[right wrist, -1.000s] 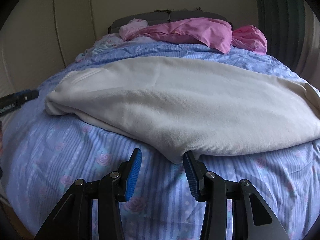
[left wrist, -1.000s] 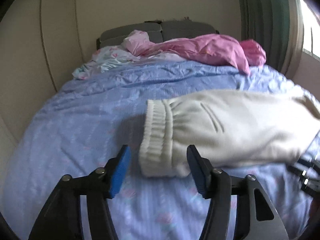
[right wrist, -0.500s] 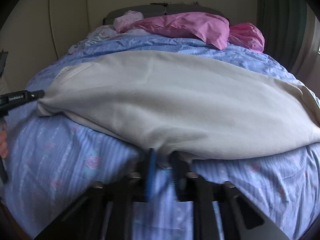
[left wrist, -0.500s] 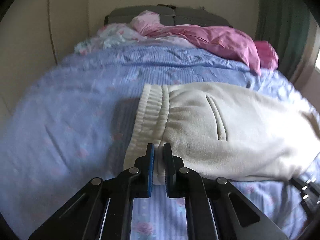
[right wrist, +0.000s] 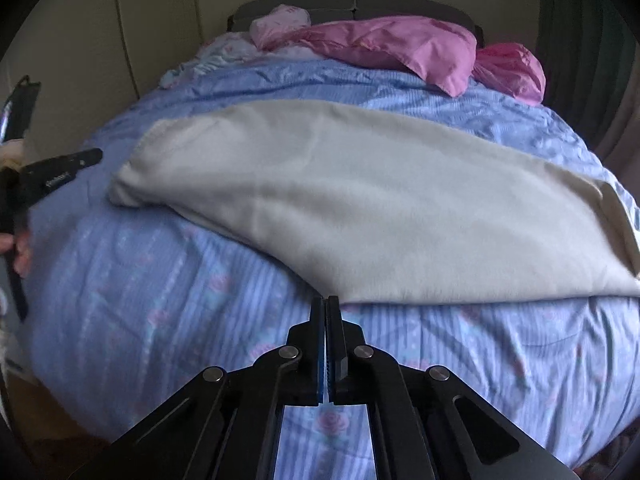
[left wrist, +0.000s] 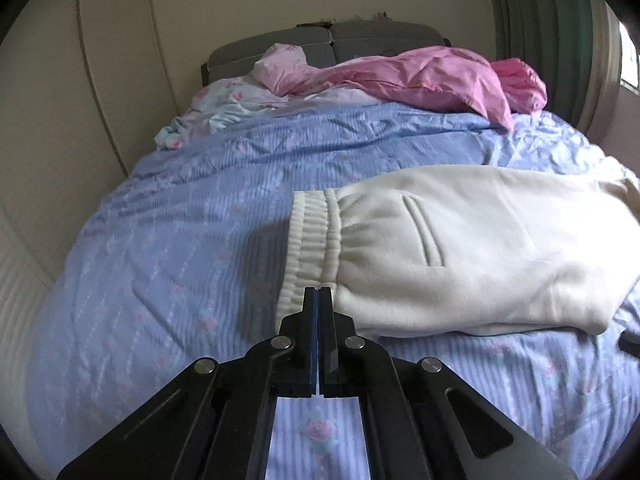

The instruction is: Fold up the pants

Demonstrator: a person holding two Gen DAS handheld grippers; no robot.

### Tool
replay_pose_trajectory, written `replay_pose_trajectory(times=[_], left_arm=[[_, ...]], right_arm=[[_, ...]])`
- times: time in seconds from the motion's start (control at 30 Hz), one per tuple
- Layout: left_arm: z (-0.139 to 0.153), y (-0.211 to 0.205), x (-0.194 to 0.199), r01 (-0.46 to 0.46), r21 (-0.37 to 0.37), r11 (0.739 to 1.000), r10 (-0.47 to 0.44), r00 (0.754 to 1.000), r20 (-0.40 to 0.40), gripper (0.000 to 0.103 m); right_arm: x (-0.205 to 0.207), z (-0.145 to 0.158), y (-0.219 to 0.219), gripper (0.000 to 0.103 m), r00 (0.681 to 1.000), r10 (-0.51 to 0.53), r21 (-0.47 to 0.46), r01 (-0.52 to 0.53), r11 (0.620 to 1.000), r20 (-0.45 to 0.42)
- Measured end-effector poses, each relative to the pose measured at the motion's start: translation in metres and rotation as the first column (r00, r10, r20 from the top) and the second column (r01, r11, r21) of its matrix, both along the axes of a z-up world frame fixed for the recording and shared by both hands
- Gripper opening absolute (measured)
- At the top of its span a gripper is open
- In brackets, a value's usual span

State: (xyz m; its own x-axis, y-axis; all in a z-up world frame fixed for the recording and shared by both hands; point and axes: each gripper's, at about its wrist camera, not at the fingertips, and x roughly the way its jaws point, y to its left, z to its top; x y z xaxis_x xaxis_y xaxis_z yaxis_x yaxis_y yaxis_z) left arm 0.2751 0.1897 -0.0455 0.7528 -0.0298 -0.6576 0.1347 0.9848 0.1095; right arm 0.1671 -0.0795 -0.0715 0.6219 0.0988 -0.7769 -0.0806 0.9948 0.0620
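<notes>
Cream sweatpants (left wrist: 460,248) lie flat across the blue floral bedspread (left wrist: 180,248), ribbed waistband (left wrist: 312,240) to the left and a slit pocket on top. In the right wrist view the pants (right wrist: 360,200) stretch from upper left to the right edge. My left gripper (left wrist: 319,294) is shut on the near corner of the waistband. My right gripper (right wrist: 325,303) is shut on the near lower edge of the pants leg. The left gripper also shows at the left edge of the right wrist view (right wrist: 60,176).
A pink quilt (left wrist: 432,76) and a pale floral pillow (left wrist: 224,108) lie by the grey headboard (left wrist: 328,40). A cream wall (left wrist: 80,100) runs along the left of the bed. A green curtain (left wrist: 536,20) hangs at the right by a window.
Both grippers have gone from wide open around the pants' near edge to closed on it. The left closed on the waistband corner, the right on the leg's edge.
</notes>
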Motion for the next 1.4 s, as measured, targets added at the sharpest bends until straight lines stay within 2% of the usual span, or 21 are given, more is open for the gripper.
replay_pose_trajectory(times=[0.03, 0.07, 0.1, 0.13, 0.23, 0.27, 0.33, 0.43, 0.53, 0.63, 0.67, 0.73, 0.77, 0.9, 1.03, 1.13, 1.2, 1.23, 1.27, 1.37, 1.4], left_arm=[[0.0, 0.001, -0.002, -0.011, -0.008, 1.0, 0.011, 1.0, 0.006, 0.013], [0.0, -0.002, -0.003, -0.017, -0.014, 1.0, 0.017, 1.0, 0.014, 0.037], [0.001, -0.001, -0.007, -0.031, -0.033, 0.999, 0.032, 0.999, 0.03, 0.051], [0.001, 0.001, -0.012, -0.044, -0.064, 0.997, 0.047, 0.998, 0.048, 0.065], [-0.005, 0.018, -0.028, -0.105, -0.222, 0.969, 0.129, 0.987, 0.097, 0.065], [-0.011, 0.026, -0.032, -0.126, -0.281, 0.951, 0.158, 0.983, 0.095, 0.065], [-0.029, 0.042, -0.034, -0.15, -0.408, 0.9, 0.177, 0.984, 0.028, 0.064], [-0.051, 0.052, -0.035, -0.158, -0.51, 0.845, 0.157, 0.987, -0.047, 0.052], [-0.055, 0.055, -0.036, -0.156, -0.577, 0.802, 0.157, 0.986, -0.049, 0.05], [-0.056, 0.053, -0.028, -0.158, -0.685, 0.711, 0.153, 0.986, -0.068, 0.051], [-0.061, 0.053, -0.022, -0.178, -0.736, 0.653, 0.156, 0.983, -0.099, 0.051], [-0.072, 0.055, -0.015, -0.216, -0.795, 0.567, 0.159, 0.975, -0.152, 0.051], [-0.081, 0.055, -0.011, -0.249, -0.829, 0.502, 0.165, 0.968, -0.19, 0.051], [-0.099, 0.058, -0.004, -0.304, -0.885, 0.351, 0.167, 0.951, -0.26, 0.056], [-0.103, 0.065, 0.002, -0.318, -0.913, 0.257, 0.195, 0.942, -0.273, 0.066], [-0.112, 0.065, 0.011, -0.347, -0.918, 0.19, 0.18, 0.932, -0.315, 0.067], [-0.115, 0.065, 0.017, -0.36, -0.916, 0.178, 0.173, 0.928, -0.331, 0.065], [-0.116, 0.066, 0.018, -0.37, -0.91, 0.185, 0.178, 0.924, -0.339, 0.052], [-0.115, 0.067, 0.021, -0.379, -0.902, 0.205, 0.187, 0.92, -0.344, 0.05], [-0.112, 0.071, 0.023, -0.378, -0.896, 0.231, 0.197, 0.92, -0.338, 0.037], [-0.108, 0.073, 0.023, -0.371, -0.892, 0.259, 0.199, 0.924, -0.326, 0.035]], right_arm=[[0.0, -0.005, -0.004, 0.01, 1.0, -0.016, 0.047, 0.017, 0.999, -0.021], [0.0, -0.009, -0.007, 0.02, 0.999, -0.025, 0.088, 0.027, 0.996, -0.03], [-0.001, -0.013, -0.01, 0.043, 0.999, -0.038, 0.119, 0.041, 0.992, -0.021], [-0.003, -0.015, -0.011, 0.053, 0.999, -0.052, 0.116, 0.052, 0.992, -0.003], [-0.011, -0.022, -0.003, 0.053, 0.993, -0.079, 0.046, 0.075, 0.996, 0.085], [-0.013, -0.022, 0.0, 0.053, 0.992, -0.08, 0.035, 0.077, 0.996, 0.096], [-0.015, -0.022, 0.007, 0.053, 0.988, -0.093, 0.021, 0.091, 0.996, 0.127], [-0.018, -0.021, 0.018, 0.053, 0.976, -0.11, -0.019, 0.116, 0.993, 0.19], [-0.019, -0.025, 0.028, 0.053, 0.972, -0.097, -0.082, 0.117, 0.99, 0.213], [-0.015, -0.031, 0.03, 0.053, 0.977, -0.101, -0.048, 0.112, 0.992, 0.19], [-0.014, -0.033, 0.03, 0.053, 0.978, -0.11, -0.036, 0.119, 0.992, 0.178], [-0.011, -0.036, 0.029, 0.053, 0.979, -0.125, -0.01, 0.128, 0.992, 0.163], [-0.008, -0.036, 0.029, 0.053, 0.98, -0.133, 0.006, 0.133, 0.991, 0.15], [-0.003, -0.035, 0.035, 0.053, 0.979, -0.142, 0.017, 0.141, 0.99, 0.146], [-0.001, -0.034, 0.046, 0.053, 0.979, -0.135, 0.004, 0.136, 0.991, 0.155], [0.003, -0.035, 0.056, 0.053, 0.979, -0.145, -0.007, 0.147, 0.989, 0.147], [0.006, -0.036, 0.059, 0.053, 0.979, -0.151, -0.008, 0.153, 0.988, 0.137], [0.008, -0.037, 0.06, 0.053, 0.979, -0.154, -0.009, 0.156, 0.988, 0.133], [0.008, -0.037, 0.06, 0.053, 0.979, -0.16, -0.009, 0.162, 0.987, 0.131], [0.011, -0.035, 0.062, 0.053, 0.977, -0.172, 0.002, 0.173, 0.985, 0.123], [0.012, -0.034, 0.062, 0.053, 0.977, -0.173, 0.005, 0.174, 0.985, 0.124]])
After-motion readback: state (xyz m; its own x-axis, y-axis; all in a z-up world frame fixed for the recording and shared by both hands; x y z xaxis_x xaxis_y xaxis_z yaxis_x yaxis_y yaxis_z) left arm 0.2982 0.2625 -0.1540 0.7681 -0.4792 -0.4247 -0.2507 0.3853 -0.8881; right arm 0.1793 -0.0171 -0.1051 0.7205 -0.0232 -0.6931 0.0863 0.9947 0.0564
